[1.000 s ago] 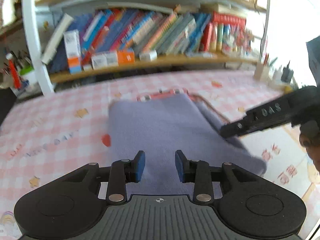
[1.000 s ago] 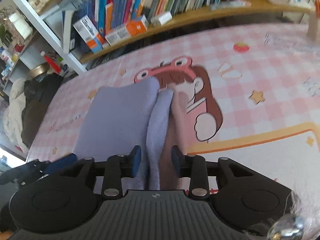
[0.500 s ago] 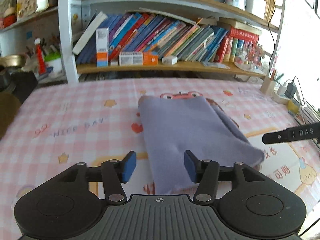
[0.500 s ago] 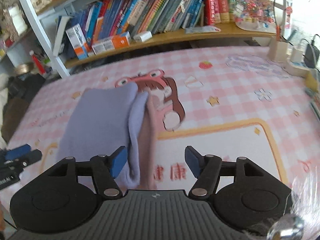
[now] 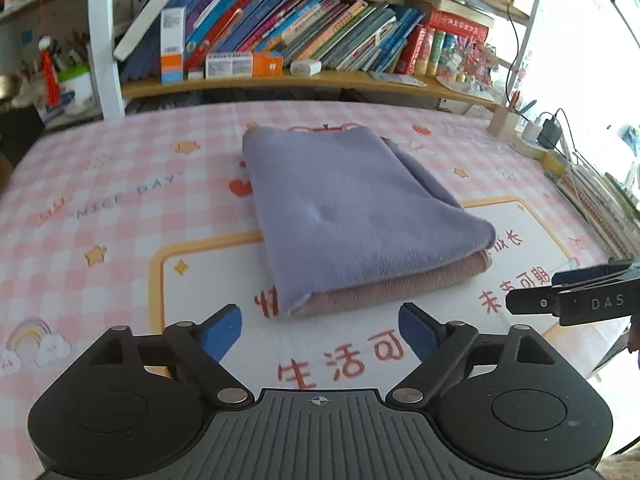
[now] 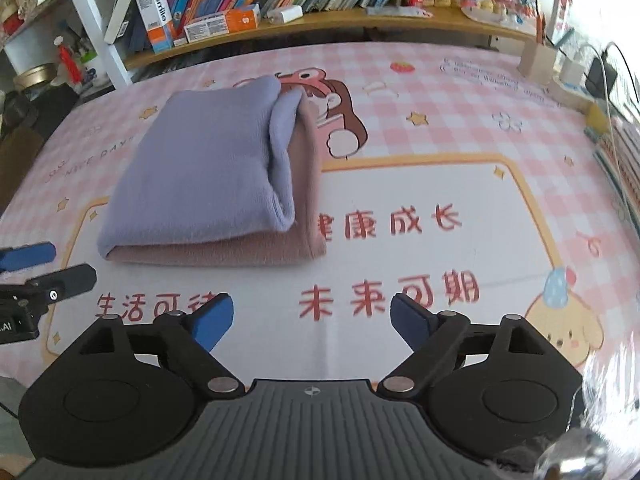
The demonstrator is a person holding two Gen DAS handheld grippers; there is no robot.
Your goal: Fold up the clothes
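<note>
The folded lilac-and-pink garment [image 5: 352, 220] lies on the table [image 5: 120, 208] just ahead of both claws — left claw [image 5: 320, 330] and right claw [image 6: 312, 318] (jaws just opened) spread, empty; long axis runs away.

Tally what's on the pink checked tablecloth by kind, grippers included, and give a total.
Folded cloth, purple over pink: 1
Grippers: 2, the left gripper and the right gripper, both with nothing between their fingers
Total: 3
</note>
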